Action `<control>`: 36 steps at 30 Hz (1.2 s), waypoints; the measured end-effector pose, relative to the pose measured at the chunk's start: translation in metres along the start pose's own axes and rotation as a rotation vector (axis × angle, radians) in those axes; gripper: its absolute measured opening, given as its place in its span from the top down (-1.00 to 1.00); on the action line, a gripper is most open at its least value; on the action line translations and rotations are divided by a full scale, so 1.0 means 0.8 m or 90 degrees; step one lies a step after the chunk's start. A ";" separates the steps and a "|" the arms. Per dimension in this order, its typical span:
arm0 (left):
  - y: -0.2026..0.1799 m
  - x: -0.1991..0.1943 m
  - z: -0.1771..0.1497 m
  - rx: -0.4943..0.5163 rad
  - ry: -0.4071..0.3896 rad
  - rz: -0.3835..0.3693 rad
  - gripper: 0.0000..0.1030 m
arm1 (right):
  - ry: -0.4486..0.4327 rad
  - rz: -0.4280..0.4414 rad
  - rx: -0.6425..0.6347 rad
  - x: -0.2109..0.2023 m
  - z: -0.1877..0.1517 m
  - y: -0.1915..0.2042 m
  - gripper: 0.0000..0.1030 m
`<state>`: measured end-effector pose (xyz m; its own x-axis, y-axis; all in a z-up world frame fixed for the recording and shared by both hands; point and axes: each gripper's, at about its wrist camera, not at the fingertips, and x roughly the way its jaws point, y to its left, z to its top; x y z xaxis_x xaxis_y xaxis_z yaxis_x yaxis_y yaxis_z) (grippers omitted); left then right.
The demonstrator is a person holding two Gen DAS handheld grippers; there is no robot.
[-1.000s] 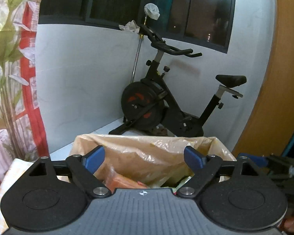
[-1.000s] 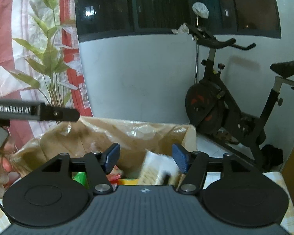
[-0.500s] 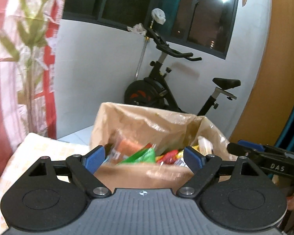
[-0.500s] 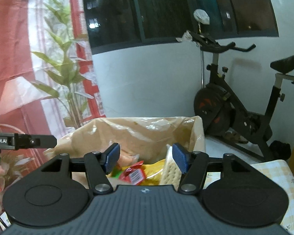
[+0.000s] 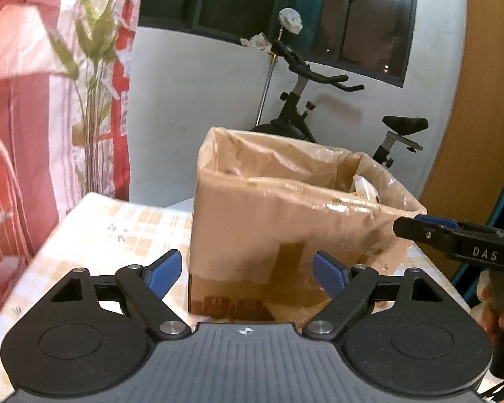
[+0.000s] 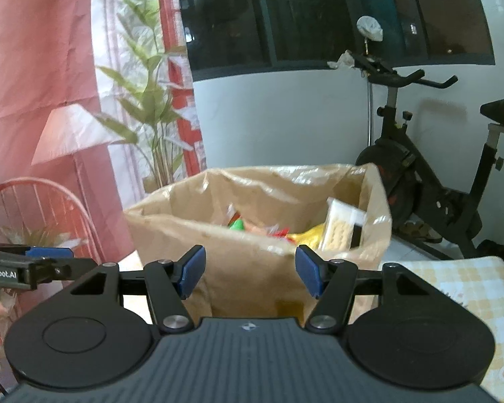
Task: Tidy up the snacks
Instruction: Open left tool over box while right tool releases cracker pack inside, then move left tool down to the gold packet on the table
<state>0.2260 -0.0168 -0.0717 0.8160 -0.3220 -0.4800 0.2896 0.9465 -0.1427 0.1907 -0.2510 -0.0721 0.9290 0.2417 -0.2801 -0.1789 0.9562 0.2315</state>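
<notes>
Exercise bike [image 6: 430,174] parked behind the box, by the wall under the window; plant [image 6: 151,107] off to the box's left

Tabletop [image 5: 117,221] with a checked cloth carries the cardboard box [image 5: 285,231], plastic-lined, standing upright

Snacks [image 6: 285,231] sit inside the box: a cracker pack [image 6: 339,228] upright against its right wall, yellow, red and green wrappers beside it. Looks like the sorting is largely done, nothing loose visible on the cloth around the box

Left gripper [image 5: 248,270] in front of the box, jaws wide open, empty. Right gripper [image 6: 250,270] same side, jaws wide open, empty

Can't tell: box bottom and how full it is, wrappers too blurred to name, cloth beneath both grippers hidden, so stray snacks there can't be ruled out
</notes>
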 end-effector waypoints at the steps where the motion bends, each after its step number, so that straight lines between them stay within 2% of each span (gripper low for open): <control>1: 0.003 0.000 -0.004 -0.013 0.002 -0.004 -0.62 | 0.004 0.002 0.000 -0.001 -0.004 0.001 -0.22; 10: 0.000 -0.007 -0.041 -0.030 -0.015 0.011 -0.59 | 0.022 0.002 -0.003 -0.011 -0.040 0.001 -0.22; 15: 0.007 0.006 -0.072 -0.052 0.021 0.025 -0.59 | 0.043 -0.008 -0.010 -0.014 -0.068 -0.004 -0.22; 18: 0.015 0.014 -0.083 -0.063 0.035 0.036 -0.50 | 0.061 -0.013 -0.002 -0.011 -0.086 -0.012 -0.22; 21: 0.024 0.021 -0.091 -0.084 0.035 0.010 -0.49 | 0.083 -0.013 0.013 -0.004 -0.101 -0.020 -0.22; 24: 0.027 0.029 -0.096 -0.084 0.043 0.015 -0.49 | 0.101 -0.016 0.025 0.006 -0.114 -0.026 -0.22; 29: 0.033 0.048 -0.105 -0.080 0.071 0.042 -0.49 | 0.123 -0.009 0.031 0.020 -0.123 -0.029 -0.22; 33: 0.048 0.062 -0.110 -0.108 0.104 0.060 -0.49 | 0.133 -0.011 0.038 0.028 -0.129 -0.035 -0.22; 36: 0.056 0.077 -0.112 -0.124 0.121 0.051 -0.49 | 0.146 -0.016 0.047 0.035 -0.135 -0.040 -0.22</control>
<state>0.2443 0.0075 -0.1852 0.7190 -0.2539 -0.6470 0.1117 0.9610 -0.2530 0.1874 -0.2574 -0.1877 0.8335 0.2570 -0.4891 -0.1244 0.9498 0.2872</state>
